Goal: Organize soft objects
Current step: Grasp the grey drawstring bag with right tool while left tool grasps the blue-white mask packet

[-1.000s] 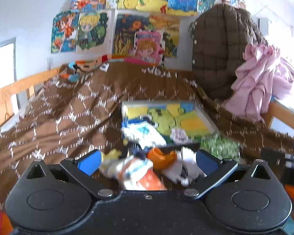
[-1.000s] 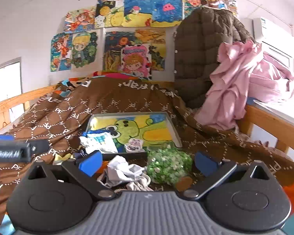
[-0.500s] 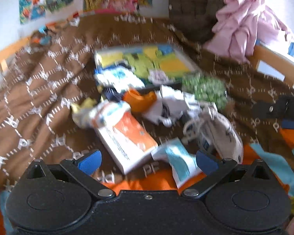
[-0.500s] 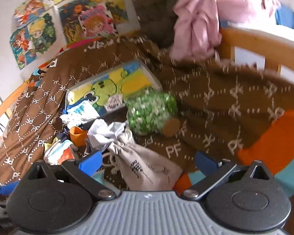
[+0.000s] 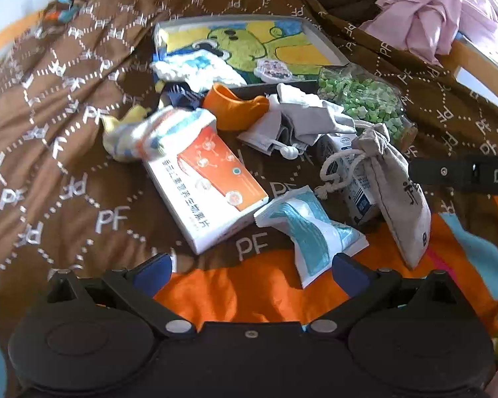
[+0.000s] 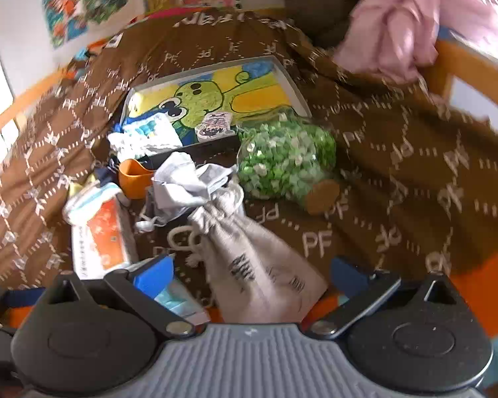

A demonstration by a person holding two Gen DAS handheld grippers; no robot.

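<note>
While both tongs stand wide and hold nothing, the left tongs (image 5: 251, 270) hover near a teal-and-white packet (image 5: 310, 229), and the right tongs (image 6: 253, 273) straddle a grey drawstring pouch (image 6: 255, 265). Socks (image 5: 132, 136), a crumpled cloth (image 6: 186, 182) and an orange-white box (image 5: 206, 185) lie scattered on the brown bed cover (image 5: 66, 132), just before the tray (image 6: 292, 79).

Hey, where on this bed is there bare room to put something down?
Free: brown blanket left of the orange-and-white box, and right of the green-bead jar. Crowded: between the box and the drawstring bag, up to the tray.
</note>
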